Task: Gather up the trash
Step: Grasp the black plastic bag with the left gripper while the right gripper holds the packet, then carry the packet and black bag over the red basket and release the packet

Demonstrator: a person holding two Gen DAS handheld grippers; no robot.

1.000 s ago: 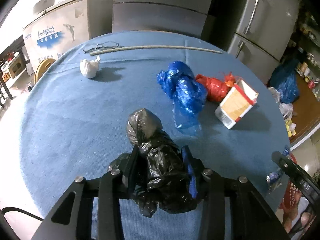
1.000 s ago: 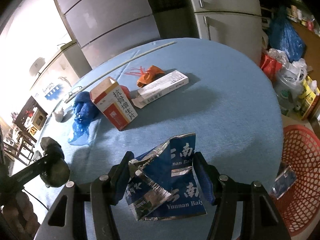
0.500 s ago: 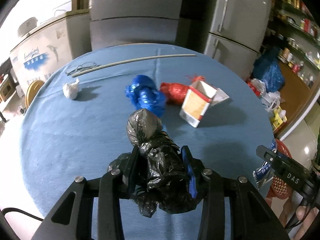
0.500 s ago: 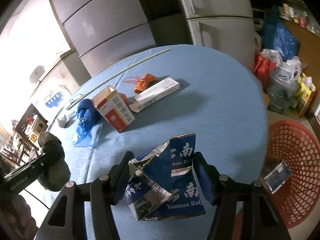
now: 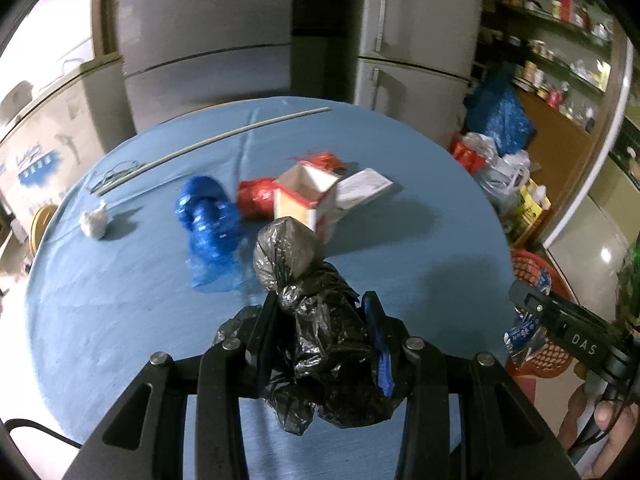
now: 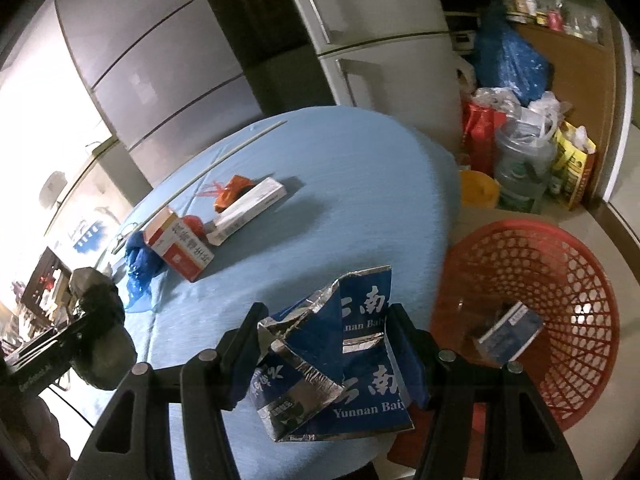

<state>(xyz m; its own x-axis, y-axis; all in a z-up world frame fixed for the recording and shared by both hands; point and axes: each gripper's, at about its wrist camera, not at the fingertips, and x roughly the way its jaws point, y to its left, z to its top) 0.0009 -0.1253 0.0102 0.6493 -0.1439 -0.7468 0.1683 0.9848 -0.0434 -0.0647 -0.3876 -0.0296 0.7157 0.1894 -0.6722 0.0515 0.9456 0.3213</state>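
My left gripper (image 5: 320,312) is shut on a knotted black plastic bag (image 5: 320,320), held above the round blue table (image 5: 120,300). My right gripper (image 6: 326,320) is shut on a crumpled blue and silver foil carton (image 6: 340,356), held over the table's near right edge. On the floor to the right stands a red mesh basket (image 6: 560,280) with a small blue box (image 6: 508,334) in it. On the table lie a blue bag (image 5: 208,216), a red bag (image 5: 256,196), a red and white box (image 5: 304,196), a white flat box (image 6: 250,210), an orange wrapper (image 6: 232,192) and a white wad (image 5: 94,222).
A long thin rod (image 5: 208,140) and glasses (image 5: 116,172) lie at the table's far side. Refrigerators (image 5: 416,60) stand behind. Bags, a yellow pail (image 6: 478,188) and a water jug (image 6: 520,172) crowd the floor beyond the basket. A hand (image 5: 600,416) holds the other gripper at right.
Both grippers have swung to the right with their loads. The red basket has come into fuller view on the right, and the table items have slid leftward in both views.
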